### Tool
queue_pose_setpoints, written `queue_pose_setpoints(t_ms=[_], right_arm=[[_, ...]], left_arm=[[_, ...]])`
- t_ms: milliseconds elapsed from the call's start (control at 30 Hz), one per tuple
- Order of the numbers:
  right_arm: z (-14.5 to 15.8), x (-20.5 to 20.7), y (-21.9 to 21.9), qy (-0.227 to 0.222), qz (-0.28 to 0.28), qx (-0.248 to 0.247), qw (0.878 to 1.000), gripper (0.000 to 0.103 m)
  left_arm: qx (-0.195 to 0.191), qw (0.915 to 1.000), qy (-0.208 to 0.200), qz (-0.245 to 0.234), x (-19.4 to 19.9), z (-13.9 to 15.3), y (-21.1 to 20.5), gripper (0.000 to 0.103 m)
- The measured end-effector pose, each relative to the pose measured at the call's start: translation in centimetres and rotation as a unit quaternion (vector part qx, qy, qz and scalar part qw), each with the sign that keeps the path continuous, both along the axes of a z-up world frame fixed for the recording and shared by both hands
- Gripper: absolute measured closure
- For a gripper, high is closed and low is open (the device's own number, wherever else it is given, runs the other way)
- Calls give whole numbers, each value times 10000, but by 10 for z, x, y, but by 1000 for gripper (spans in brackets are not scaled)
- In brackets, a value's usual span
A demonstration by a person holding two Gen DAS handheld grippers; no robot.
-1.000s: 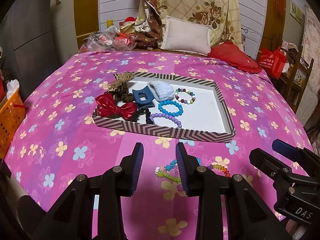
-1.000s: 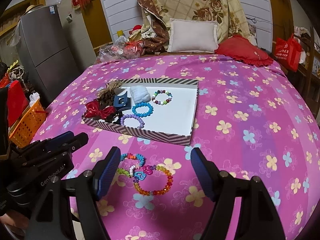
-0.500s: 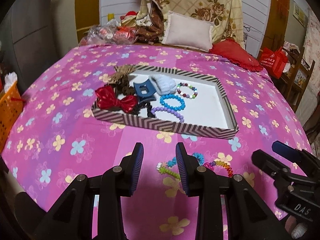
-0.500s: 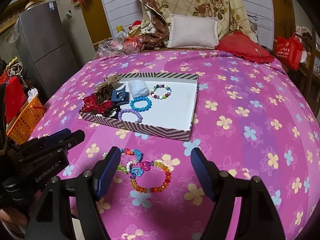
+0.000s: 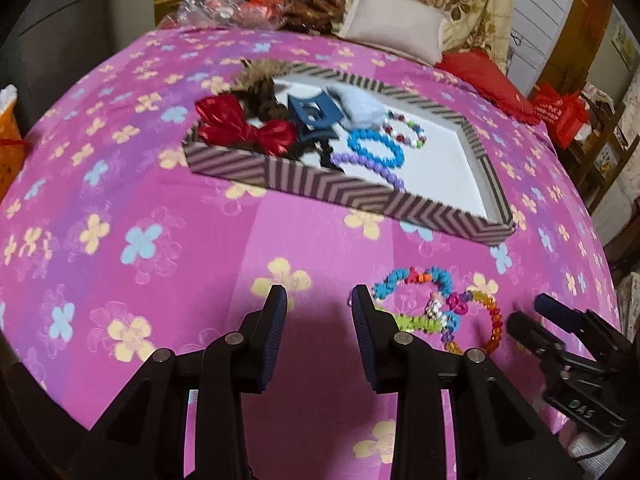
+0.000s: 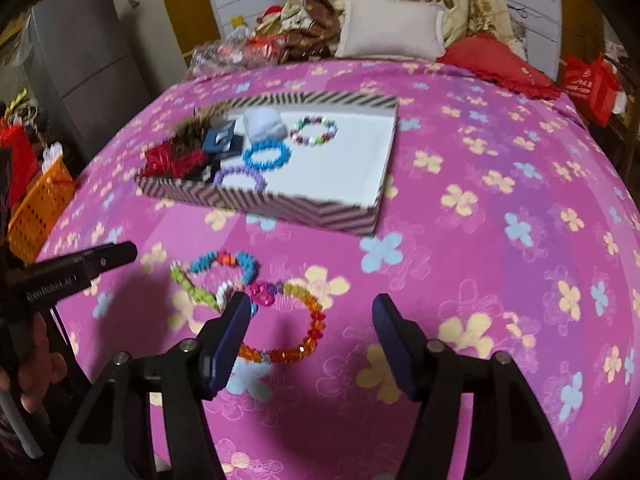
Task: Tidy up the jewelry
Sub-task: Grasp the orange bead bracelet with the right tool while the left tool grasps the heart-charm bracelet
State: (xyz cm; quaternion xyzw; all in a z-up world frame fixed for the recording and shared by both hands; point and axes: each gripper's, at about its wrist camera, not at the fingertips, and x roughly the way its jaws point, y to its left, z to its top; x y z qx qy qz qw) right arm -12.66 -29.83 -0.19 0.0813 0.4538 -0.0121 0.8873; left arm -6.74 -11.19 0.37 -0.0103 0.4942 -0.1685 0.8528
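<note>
A zigzag-striped tray [image 5: 344, 192] [image 6: 280, 204] on the pink floral bedspread holds a red bow [image 5: 244, 128], a blue hair claw [image 5: 314, 114], a blue bracelet [image 6: 267, 156], a purple bracelet [image 6: 240, 176] and a mixed-bead bracelet [image 6: 314, 132]. In front of it lie loose bracelets: a blue-green one [image 6: 216, 276] [image 5: 416, 284] and an orange bead one [image 6: 296, 332] [image 5: 490, 320]. My right gripper [image 6: 312, 312] is open low over the orange bracelet. My left gripper [image 5: 318, 304] is open and empty, just left of the loose bracelets.
Pillows [image 6: 392, 32] and a heap of clothes lie at the head of the bed. An orange basket [image 6: 40, 208] stands left of the bed, a grey cabinet [image 6: 84, 64] behind it. A red bag [image 6: 592, 88] hangs at the right.
Both grippers have moved forward and down toward the loose bracelets. The right gripper's fingers now straddle the orange bracelet. Nothing was picked up.
</note>
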Motion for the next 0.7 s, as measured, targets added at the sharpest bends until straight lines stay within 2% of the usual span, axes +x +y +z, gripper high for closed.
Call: queue_pose_setpoints(t_ms=[100,300,700], right_arm=[[-14,5,2,148,26,-132,9998,44],[-27,9,3,261,77,-352,9990,53],[-29,16,5,94,204,-766,9968,53]], left_arm=[[-105,9998,129,-109,1,-7,-4,63],[-156,9994,115,-288,5,-11,-14,59],[256,9973,-100,-681,9,-21,-41,59]])
